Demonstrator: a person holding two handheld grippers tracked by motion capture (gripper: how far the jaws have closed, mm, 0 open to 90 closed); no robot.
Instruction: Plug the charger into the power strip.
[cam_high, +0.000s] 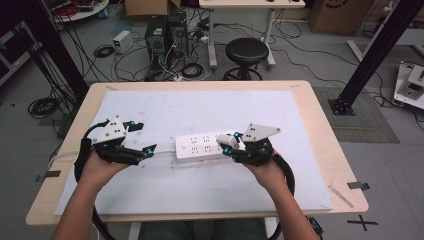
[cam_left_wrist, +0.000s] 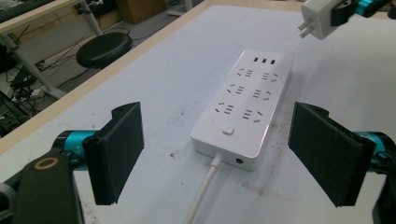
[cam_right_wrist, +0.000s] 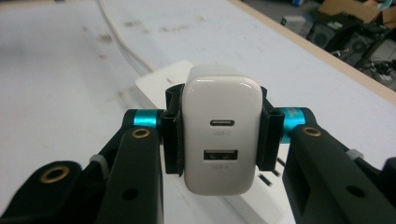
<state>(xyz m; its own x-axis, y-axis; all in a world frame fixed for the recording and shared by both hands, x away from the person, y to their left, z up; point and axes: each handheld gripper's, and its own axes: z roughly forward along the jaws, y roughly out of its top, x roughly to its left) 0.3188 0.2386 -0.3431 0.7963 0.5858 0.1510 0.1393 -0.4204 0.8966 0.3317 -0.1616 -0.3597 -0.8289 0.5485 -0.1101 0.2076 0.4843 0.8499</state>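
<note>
Right gripper (cam_right_wrist: 219, 140) is clamped on the white USB charger (cam_right_wrist: 220, 135), held just above the power strip (cam_high: 202, 145); left gripper (cam_left_wrist: 219, 154) is held wide open, empty, near the strip's cord end.

- the strip (cam_high: 204, 145) lies on the mat (cam_high: 165, 190), which lies on the table (cam_high: 320, 125).
- its cord (cam_left_wrist: 203, 189) runs left toward the left gripper (cam_high: 145, 137).
- the right gripper (cam_high: 229, 145) holds the charger (cam_right_wrist: 220, 135) above the strip's right end.
- a stool (cam_high: 246, 52) stands behind the table.
</note>
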